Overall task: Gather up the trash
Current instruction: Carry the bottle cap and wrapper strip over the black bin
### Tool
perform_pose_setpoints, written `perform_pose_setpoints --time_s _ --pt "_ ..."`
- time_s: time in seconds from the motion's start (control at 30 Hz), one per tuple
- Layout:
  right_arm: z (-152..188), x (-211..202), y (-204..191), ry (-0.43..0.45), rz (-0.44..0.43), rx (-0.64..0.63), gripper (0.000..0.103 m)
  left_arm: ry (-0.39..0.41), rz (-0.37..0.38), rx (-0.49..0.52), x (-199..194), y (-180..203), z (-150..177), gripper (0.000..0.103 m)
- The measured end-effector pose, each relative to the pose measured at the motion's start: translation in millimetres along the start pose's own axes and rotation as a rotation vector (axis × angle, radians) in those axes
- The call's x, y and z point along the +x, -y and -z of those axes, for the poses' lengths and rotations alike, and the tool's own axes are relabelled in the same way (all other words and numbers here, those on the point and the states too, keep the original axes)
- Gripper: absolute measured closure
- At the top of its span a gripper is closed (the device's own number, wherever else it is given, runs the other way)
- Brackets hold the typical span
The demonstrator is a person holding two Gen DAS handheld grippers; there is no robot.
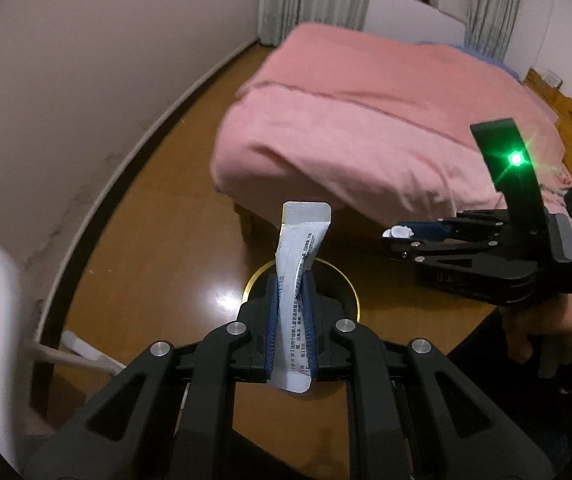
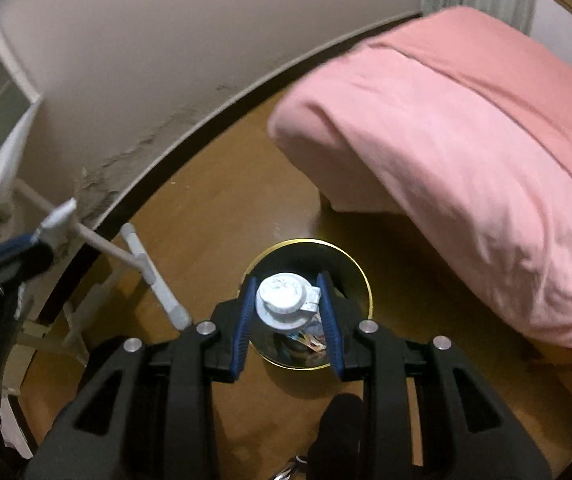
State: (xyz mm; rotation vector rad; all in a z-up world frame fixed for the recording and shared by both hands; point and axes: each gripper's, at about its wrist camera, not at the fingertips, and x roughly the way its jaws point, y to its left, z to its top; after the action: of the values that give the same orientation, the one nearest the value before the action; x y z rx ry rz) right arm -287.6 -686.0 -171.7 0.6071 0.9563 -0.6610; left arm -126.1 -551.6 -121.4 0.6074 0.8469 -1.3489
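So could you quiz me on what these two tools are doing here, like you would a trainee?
1. True or false: the left tool is empty.
2. What sits below the right tool? A) a sink B) a round gold-rimmed bin C) a drawer
3. Fill in: the right tool holds a white ___.

Key:
1. False; it is shut on a white sachet.
2. B, on the wooden floor near the pink bed.
3. Cap, a round white one gripped between the blue pads.

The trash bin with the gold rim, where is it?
In the right wrist view, the trash bin stands on the wooden floor below the right gripper, near the pink bed.
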Motion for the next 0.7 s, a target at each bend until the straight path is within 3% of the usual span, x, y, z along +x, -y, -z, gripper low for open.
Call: perform_pose_setpoints --time_s 0.17,0.7 --pt "11.3 26.7 23.7 -0.032 0.017 0.030 0.072 -0.059 0.031 -0.004 47.1 4.8 -1.8 0.092" --pt "13.4 63.2 26.7 -0.091 -0.009 0.032 0.071 -0.146 0.034 -0.056 95.9 -5.0 2.2 0.092"
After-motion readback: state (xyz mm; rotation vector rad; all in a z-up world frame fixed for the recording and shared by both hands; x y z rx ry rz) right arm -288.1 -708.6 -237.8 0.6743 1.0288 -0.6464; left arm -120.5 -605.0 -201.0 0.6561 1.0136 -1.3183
